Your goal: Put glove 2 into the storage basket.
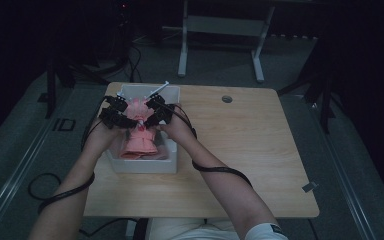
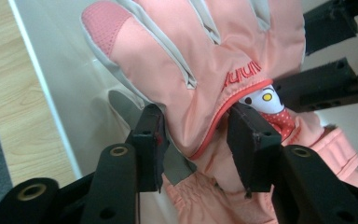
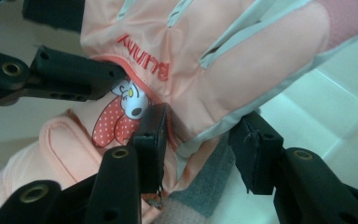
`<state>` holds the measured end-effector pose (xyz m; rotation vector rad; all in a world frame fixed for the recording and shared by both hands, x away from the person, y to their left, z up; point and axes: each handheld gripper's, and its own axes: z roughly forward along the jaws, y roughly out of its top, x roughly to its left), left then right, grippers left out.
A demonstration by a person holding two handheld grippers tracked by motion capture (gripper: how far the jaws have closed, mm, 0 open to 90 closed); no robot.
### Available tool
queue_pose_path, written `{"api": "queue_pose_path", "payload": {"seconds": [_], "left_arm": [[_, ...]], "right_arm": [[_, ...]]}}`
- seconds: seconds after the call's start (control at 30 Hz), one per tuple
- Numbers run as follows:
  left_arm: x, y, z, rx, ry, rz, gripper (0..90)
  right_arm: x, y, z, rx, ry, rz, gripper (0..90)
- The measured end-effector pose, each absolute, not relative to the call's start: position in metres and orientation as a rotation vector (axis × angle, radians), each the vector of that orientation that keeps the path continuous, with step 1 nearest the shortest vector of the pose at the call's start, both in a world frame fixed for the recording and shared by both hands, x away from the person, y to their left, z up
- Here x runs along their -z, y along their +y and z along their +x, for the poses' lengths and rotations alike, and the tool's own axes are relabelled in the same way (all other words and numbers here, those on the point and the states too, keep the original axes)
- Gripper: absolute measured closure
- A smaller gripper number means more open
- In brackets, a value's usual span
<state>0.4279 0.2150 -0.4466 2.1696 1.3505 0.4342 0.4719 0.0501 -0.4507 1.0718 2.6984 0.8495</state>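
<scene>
glove: padded pink fabric ski glove lies in the white plastic bin, table's 10 o'clock.
left gripper: released, straddling the glove's edge.
right gripper: released likewise.
tip: i'd lift both out together, snagging nothing.

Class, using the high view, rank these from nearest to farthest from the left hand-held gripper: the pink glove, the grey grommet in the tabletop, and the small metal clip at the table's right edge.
1. Pink glove: between the left hand-held gripper's jaws, in the white bin.
2. Grey grommet: to the right, near the table's far edge.
3. Metal clip: at the right edge, near corner.
</scene>
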Motion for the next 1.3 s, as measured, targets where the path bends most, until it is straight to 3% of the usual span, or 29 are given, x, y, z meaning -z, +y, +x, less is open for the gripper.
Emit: {"api": "queue_pose_path", "payload": {"seconds": [0.1, 0.43, 0.83, 1.1, 1.3], "left_arm": [[0.446, 0.215, 0.427, -0.480, 1.352, 2.183, 49.6], [0.446, 0.223, 0.430, -0.483, 1.389, 2.129, 48.3], [0.428, 0.214, 0.419, -0.466, 1.312, 2.091, 47.5], [0.420, 0.198, 0.410, -0.404, 1.220, 2.084, 45.2], [0.413, 0.183, 0.405, -0.301, 1.096, 2.044, 31.5]], "right_arm": [[0.451, 0.051, 0.472, -0.851, 2.712, 1.052, 56.7], [0.448, 0.056, 0.474, -0.887, 2.768, 1.070, 50.9], [0.431, 0.043, 0.470, -0.968, 2.703, 1.047, 47.4], [0.406, 0.000, 0.463, -1.115, 2.624, 0.985, 31.6], [0.399, -0.031, 0.456, -1.206, 2.625, 0.928, 21.3]]}}
